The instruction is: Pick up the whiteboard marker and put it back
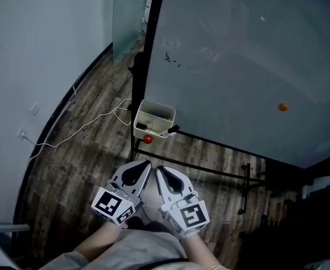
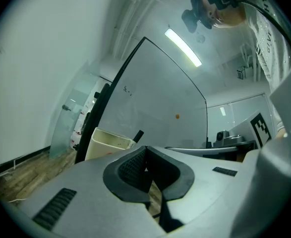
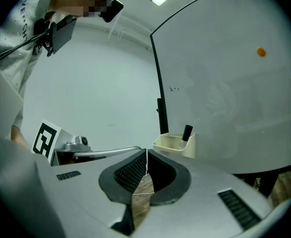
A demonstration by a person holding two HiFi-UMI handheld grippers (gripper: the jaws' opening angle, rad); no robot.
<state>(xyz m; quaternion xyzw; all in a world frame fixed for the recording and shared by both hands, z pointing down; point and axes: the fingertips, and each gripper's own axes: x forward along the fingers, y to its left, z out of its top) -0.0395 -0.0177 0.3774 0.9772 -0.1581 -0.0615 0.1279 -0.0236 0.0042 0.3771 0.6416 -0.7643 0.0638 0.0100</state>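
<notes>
Black marker (image 3: 187, 132) in cream tray (image 3: 172, 144) — whiteboard scribble (image 1: 172, 59) (illegible).

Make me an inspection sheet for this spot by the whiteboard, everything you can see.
Surface: whiteboard, a few small marks on it; wood floor below.
Job's things: marker, black end up, stands in the cream holder at the board's lower corner.
Clutter: orange magnet on the board; red round item under the holder.
Tools: left tool and right tool both shut, nothing between the jaws, side by side short of the holder.
Cables: white cable on the floor, left of the holder.
Surroundings: white wall, frosted glass door.
</notes>
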